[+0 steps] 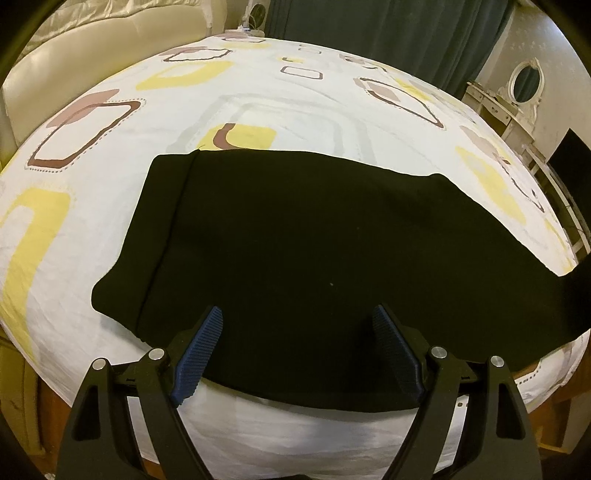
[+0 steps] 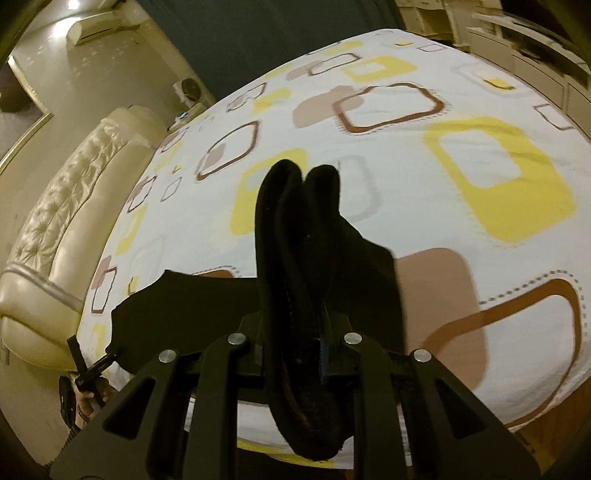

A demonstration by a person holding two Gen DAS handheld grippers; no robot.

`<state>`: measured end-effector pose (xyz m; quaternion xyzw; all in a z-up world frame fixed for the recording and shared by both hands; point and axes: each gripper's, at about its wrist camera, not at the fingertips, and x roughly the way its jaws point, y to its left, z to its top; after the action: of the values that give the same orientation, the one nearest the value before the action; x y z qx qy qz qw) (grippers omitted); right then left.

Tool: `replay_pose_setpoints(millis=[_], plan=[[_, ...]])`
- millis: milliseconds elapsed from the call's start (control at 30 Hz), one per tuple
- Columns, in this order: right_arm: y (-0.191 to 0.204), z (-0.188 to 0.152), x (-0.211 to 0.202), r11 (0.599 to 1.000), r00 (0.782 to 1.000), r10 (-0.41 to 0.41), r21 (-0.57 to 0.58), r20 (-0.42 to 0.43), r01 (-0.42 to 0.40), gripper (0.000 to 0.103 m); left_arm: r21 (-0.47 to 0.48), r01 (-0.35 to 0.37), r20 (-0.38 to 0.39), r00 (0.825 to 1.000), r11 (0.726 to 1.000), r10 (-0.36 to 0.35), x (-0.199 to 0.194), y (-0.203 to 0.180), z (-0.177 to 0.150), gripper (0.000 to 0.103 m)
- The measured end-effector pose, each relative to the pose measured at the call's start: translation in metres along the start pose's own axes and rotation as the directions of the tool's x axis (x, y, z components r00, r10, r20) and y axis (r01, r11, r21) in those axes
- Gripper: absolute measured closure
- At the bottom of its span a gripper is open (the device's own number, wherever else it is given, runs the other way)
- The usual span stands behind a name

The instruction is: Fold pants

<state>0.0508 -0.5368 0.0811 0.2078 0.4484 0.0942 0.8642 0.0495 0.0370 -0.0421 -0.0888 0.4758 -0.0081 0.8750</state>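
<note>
The black pants (image 1: 295, 236) lie flat across the near part of a bed, with a stitched band at their left end. My left gripper (image 1: 297, 319) is open above their near edge, blue pads (image 1: 199, 354) spread wide, holding nothing. My right gripper (image 2: 317, 332) is shut on the other end of the pants (image 2: 306, 236), which stands bunched up between the fingers and lifted off the bed. The rest of the cloth trails left to the flat part (image 2: 192, 299). The right fingertips are hidden by fabric.
The bed sheet (image 1: 280, 96) is white with yellow and brown squares. A cream padded headboard (image 2: 62, 221) stands to the left. A dark curtain (image 1: 388, 33) hangs behind the bed. A white dresser with an oval mirror (image 1: 524, 81) stands at the right. My left gripper's handle (image 2: 88, 373) shows at lower left.
</note>
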Motion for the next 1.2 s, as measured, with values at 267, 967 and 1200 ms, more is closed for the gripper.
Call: replay_pose_setpoints(millis=[267, 967, 1200], plan=[[0.056, -0.011, 0.042, 0.998, 0.999, 0.04, -0.037, -0.036, -0.041, 0.086, 0.004, 0.003, 0.0, 1.0, 1.0, -0.003, 0.001, -0.002, 0.001, 0.021], [0.166, -0.055, 0.136, 0.987, 0.992, 0.012, -0.16, -0.129, -0.032, 0.086, 0.003, 0.016, 0.004, 1.0, 1.0, -0.016, 0.001, -0.005, 0.003, 0.021], [0.182, -0.065, 0.156, 0.983, 0.989, -0.014, -0.184, -0.15, -0.014, 0.086, 0.008, 0.022, 0.006, 1.0, 1.0, -0.022, 0.0, -0.007, 0.004, 0.021]])
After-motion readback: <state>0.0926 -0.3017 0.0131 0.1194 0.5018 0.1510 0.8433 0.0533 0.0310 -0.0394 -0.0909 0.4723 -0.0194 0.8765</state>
